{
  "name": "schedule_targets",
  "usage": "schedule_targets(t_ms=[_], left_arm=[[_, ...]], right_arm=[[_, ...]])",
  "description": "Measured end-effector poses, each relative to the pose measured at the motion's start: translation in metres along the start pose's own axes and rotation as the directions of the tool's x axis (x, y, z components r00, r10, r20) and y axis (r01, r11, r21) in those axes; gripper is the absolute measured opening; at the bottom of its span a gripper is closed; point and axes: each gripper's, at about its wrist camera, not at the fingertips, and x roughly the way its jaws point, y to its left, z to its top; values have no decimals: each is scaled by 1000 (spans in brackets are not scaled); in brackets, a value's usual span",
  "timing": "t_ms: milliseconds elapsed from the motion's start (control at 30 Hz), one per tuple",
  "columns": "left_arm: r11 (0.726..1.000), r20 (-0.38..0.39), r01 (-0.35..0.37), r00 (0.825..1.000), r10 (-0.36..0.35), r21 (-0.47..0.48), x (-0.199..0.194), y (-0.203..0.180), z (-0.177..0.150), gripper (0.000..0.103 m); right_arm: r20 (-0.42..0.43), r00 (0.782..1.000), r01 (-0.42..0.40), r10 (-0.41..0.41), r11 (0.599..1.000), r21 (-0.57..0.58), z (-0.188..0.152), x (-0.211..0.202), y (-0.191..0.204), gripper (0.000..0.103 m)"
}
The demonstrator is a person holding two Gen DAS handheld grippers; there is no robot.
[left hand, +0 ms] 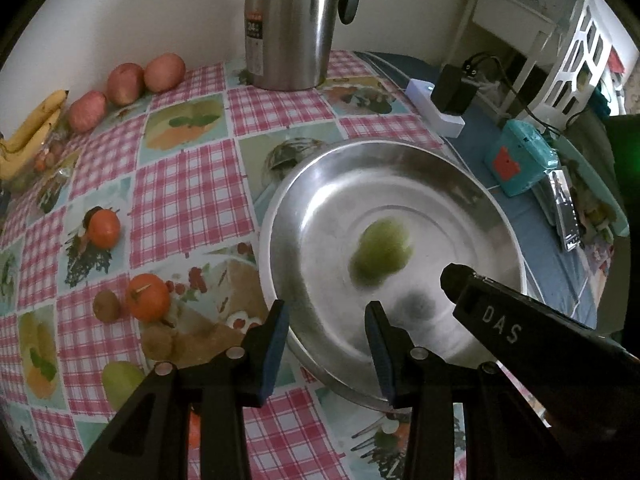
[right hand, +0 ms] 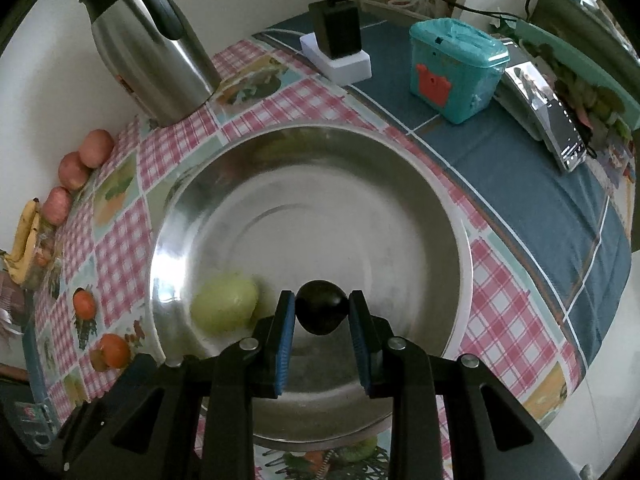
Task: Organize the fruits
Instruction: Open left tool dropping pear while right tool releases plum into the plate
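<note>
A wide steel plate lies on the checked tablecloth. One pale green fruit rests in it, left of centre; the left wrist view shows this green fruit blurred. My right gripper is shut on a dark round fruit, held just above the near part of the plate. My left gripper stands open over the plate's near left rim, with nothing between its fingers. Two orange fruits and a small brown one sit on the cloth to the left.
Three red apples and bananas line the wall at far left. A steel jug stands behind the plate. A teal box, a charger on a white block and a phone lie on the blue cloth to the right.
</note>
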Motion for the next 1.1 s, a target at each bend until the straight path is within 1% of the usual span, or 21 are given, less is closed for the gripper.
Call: schedule_targets(t_ms=[267,367,500,567,633,733,800,867,900,967,1100], left_arm=[[1000,-14,-14,1000,14,-11,1,4,0,44],[999,-17,-22,1000,22,-23,0,8,0,46],[998,-12,-28,1000,28,-55,-5,14,2,49],[996,-11,-39,999,38,-80,-9,21,3,52],[993,-11,-48,999,47,-107,-11,28,4,53],[984,-12,-64,998,62,-168,-17,43,6,55],[973,-15,-87,996,86,-215,-21,56,7,56],[960,-23,-120,993,118,-253,-24,67,6,58],[950,-31,-137,991,133,-282,-26,76,5,58],[933,-46,-152,988,145,-327,-28,89,1,59],[904,-64,-145,989,130,-401,-31,114,-5,61]], right_arm=[[0,1000,11,-11,1000,5,0,1,0,30],[4,1000,21,-21,1000,1,0,1,1,43],[22,1000,21,-21,1000,3,1,-2,0,44],[31,999,18,-19,1000,5,0,-5,1,48],[40,999,16,-16,1000,0,0,-7,2,49],[45,999,11,-11,1000,-11,0,-9,5,49],[45,999,11,-10,1000,-20,-1,-9,7,49],[44,999,9,-8,1000,-28,-1,-9,10,49],[44,999,8,-7,999,-33,-2,-9,12,49],[44,999,4,-2,999,-50,-4,-10,16,49],[40,999,-19,24,995,-101,-8,-12,30,48]])
